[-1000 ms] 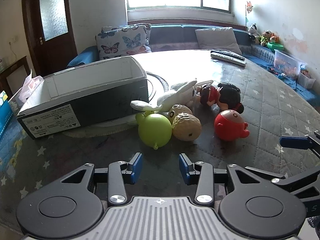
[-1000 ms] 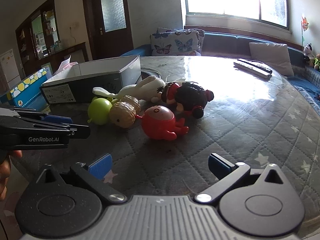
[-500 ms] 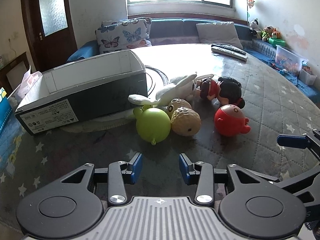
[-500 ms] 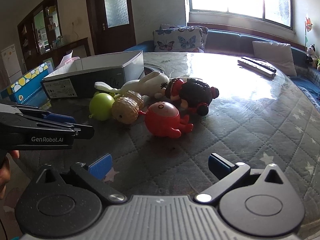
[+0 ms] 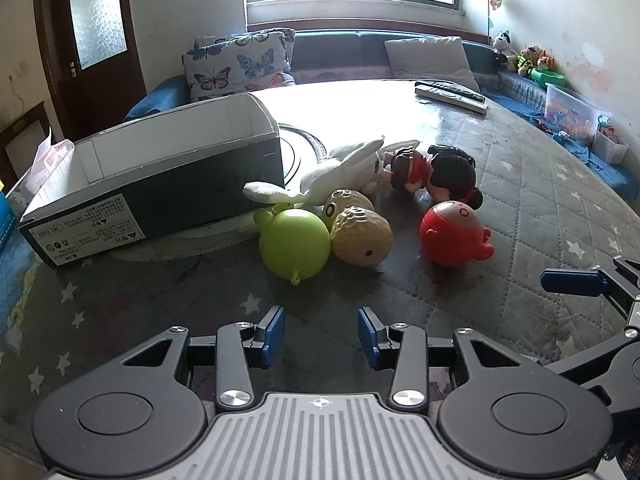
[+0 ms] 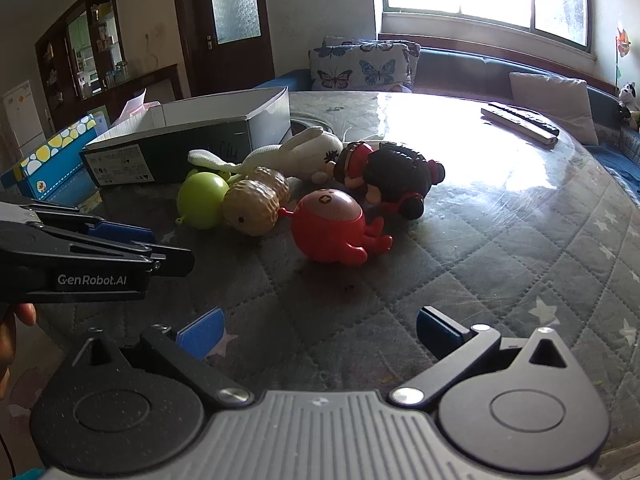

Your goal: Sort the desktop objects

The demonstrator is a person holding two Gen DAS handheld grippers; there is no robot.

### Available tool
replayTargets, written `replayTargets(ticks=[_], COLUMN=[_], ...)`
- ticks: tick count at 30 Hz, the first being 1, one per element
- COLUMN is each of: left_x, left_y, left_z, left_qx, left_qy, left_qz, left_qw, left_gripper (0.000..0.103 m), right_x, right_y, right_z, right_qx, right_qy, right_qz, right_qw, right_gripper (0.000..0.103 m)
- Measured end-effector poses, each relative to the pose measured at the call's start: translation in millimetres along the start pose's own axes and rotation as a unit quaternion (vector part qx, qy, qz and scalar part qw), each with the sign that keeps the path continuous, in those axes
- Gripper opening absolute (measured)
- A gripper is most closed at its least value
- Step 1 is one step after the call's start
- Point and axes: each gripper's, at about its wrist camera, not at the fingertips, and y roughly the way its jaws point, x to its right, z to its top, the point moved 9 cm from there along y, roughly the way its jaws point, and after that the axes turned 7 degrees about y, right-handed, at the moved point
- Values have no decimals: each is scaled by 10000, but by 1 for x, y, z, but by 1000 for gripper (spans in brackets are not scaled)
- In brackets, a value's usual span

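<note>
Toys lie in a bunch in the middle of the worktop (image 5: 540,184), which has a grey quilted cover with stars. In the left wrist view the green ball toy (image 5: 294,242) touches the tan peanut toy (image 5: 360,234) at its 3 o'clock. The red octopus toy (image 5: 454,234) sits just beside them, more to 3 o'clock. At 12 o'clock from the peanut lies the white bunny (image 5: 340,172), and the two dolls (image 5: 436,170) lie close together by its head. The open box (image 5: 160,184) stands at 10 o'clock from the green ball, with nothing to see inside it.

The left gripper (image 5: 321,336) is released, with only a small gap between its blue pads, and holds nothing. It hangs near the green ball, not touching. The right gripper (image 6: 320,332) is spread wide and holds nothing, with the octopus at its 12 o'clock.
</note>
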Motion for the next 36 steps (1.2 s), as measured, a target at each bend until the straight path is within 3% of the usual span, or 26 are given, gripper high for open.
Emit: replayTargets(ticks=[36], left_x=[1], left_y=[13], left_z=[5], left_qx=[-183], left_qy=[-19], left_qz=[-171], left_qw=[9997], left_gripper=[43], right_x=[-3], right_y=[15], right_z=[6], right_qx=[-178], right_qy=[4], right_qz=[61], right_qw=[9998], right_gripper=[103])
